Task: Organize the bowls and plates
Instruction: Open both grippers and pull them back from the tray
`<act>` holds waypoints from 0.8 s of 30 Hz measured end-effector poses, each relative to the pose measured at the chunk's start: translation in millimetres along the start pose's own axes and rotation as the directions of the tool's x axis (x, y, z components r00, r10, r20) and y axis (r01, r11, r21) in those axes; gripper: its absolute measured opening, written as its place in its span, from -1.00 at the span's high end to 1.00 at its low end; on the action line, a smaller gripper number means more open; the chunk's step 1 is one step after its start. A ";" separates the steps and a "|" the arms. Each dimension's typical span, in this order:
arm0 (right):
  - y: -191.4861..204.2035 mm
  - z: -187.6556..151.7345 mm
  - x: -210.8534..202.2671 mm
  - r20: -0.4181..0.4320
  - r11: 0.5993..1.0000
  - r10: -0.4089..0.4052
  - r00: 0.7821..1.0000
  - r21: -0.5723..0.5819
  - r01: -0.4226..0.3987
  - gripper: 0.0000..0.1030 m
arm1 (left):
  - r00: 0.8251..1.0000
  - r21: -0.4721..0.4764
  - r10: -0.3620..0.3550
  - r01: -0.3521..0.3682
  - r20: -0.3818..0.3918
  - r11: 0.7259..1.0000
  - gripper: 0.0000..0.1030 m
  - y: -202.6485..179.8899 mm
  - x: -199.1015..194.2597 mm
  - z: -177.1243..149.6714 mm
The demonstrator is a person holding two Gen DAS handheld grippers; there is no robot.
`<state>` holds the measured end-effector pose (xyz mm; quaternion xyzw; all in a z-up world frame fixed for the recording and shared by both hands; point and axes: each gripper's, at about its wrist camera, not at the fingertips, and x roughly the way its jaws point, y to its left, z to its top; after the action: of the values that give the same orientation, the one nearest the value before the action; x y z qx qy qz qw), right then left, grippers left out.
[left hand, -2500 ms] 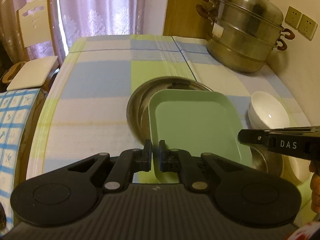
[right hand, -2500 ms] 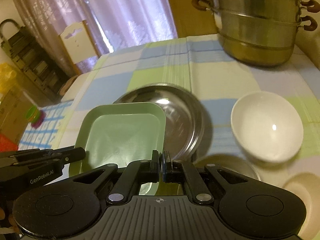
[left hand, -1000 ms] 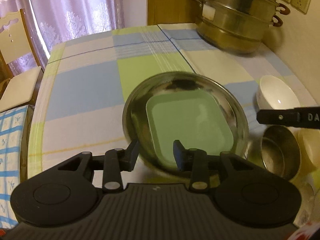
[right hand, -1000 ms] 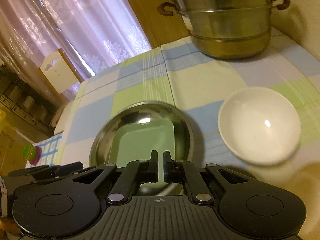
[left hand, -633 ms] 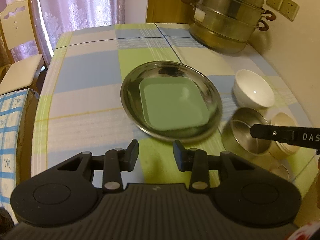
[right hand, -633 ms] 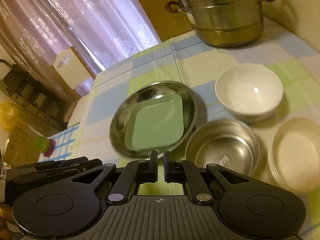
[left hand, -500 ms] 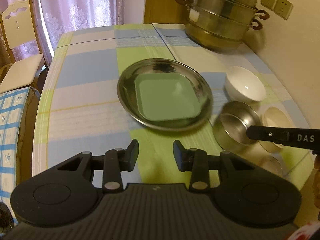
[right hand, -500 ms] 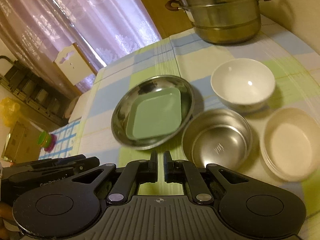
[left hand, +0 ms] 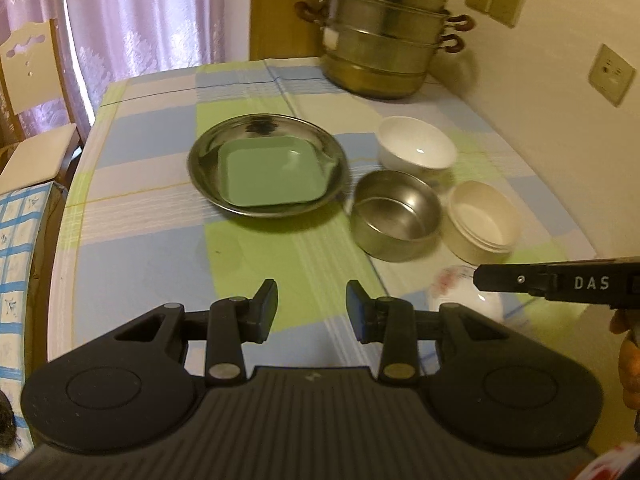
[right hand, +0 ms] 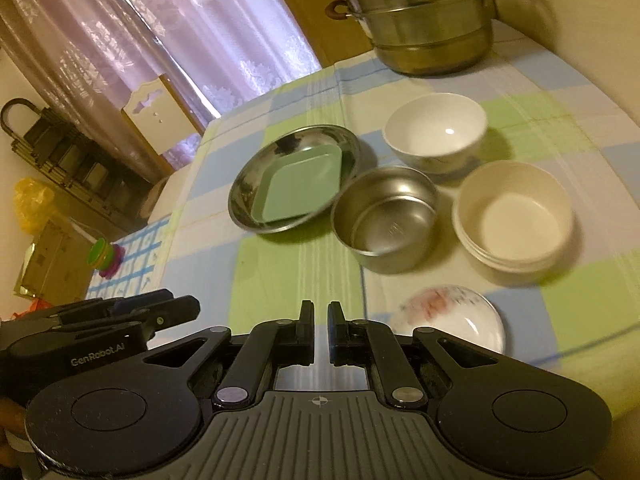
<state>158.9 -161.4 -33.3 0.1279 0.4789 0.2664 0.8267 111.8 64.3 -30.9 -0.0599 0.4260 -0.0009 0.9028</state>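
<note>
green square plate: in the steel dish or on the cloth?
In. The green square plate lies flat inside the round steel dish, whose rim shows around it in both views. Neither gripper touches it.

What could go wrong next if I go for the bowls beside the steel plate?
1. The steel bowl sits tight against the round steel plate holding the green square plate, so a finger going over its near-side rim could nudge the stack.
2. The small patterned dish lies just ahead of the right gripper and could be knocked on the reach.
3. The white bowl and cream bowls are crowded together, leaving little finger room.
</note>
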 end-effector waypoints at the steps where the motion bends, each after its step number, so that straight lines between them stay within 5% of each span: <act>1: -2.0 -4.5 -4.9 -0.001 1.000 -0.006 1.000 0.000 0.006 0.77 | 1.000 -0.001 -0.003 0.003 0.001 1.000 0.33 -4.5 -3.1 -3.1; 4: -8.3 -15.4 -17.1 0.002 1.000 -0.014 1.000 0.005 0.014 0.22 | 1.000 -0.002 -0.008 0.008 -0.001 1.000 0.33 -16.5 -10.7 -12.4; 5: -10.8 -19.0 -21.6 0.005 1.000 -0.015 1.000 0.009 0.015 0.18 | 1.000 0.002 -0.007 0.007 -0.004 1.000 0.33 -20.6 -12.7 -15.8; 24: -47.9 -58.2 -64.5 0.026 0.992 -0.109 0.994 0.064 0.107 -0.01 | 0.997 0.042 -0.022 0.026 -0.079 0.999 0.33 -72.2 -14.8 -49.4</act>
<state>98.3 -239.8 -38.6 0.1317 0.4812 0.2043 0.8422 67.9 -12.0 -42.8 -0.0453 0.4602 -0.0234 0.8863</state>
